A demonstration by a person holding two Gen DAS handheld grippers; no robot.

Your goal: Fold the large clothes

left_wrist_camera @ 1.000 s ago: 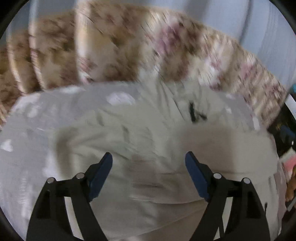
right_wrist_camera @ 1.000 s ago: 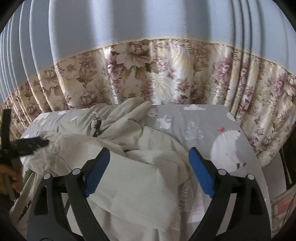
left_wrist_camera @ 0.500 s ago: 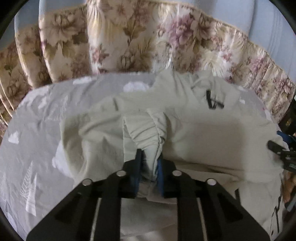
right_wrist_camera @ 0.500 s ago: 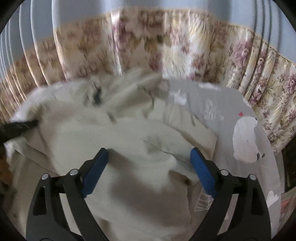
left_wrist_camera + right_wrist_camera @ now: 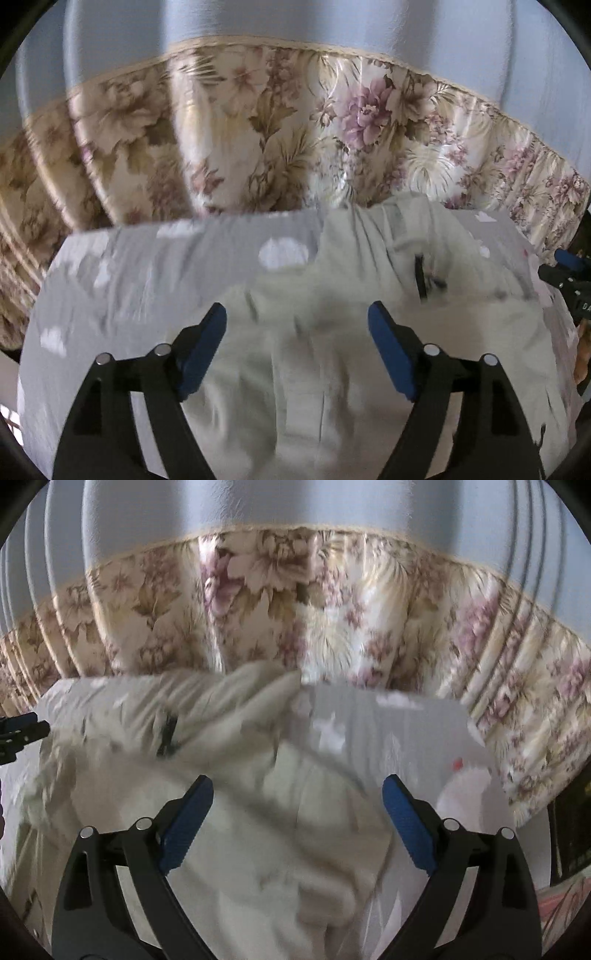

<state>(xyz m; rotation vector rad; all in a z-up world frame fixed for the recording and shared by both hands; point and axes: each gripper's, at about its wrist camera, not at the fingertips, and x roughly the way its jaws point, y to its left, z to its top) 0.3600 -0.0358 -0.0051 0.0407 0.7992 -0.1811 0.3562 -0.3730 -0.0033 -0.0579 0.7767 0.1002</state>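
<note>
Both tongs gape wide, empty: left tongs [image 5: 297, 345], right tongs [image 5: 297, 821] hover over garment [image 5: 332, 369]. Garment lies rumpled on grey desk [image 5: 147, 266], bunched toward far curtain [image 5: 258, 147]. Frames blurred. Judgement: flatten first; pick clear edge, not mid-bunch; grip single layer; pull wrinkles outward before folding.

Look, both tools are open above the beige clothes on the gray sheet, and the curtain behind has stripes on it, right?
Almost. The curtain has flowers on it, not stripes; both wrist views show that. The rest holds: the left tool and right tool are open above the beige clothes on the gray sheet.
</note>
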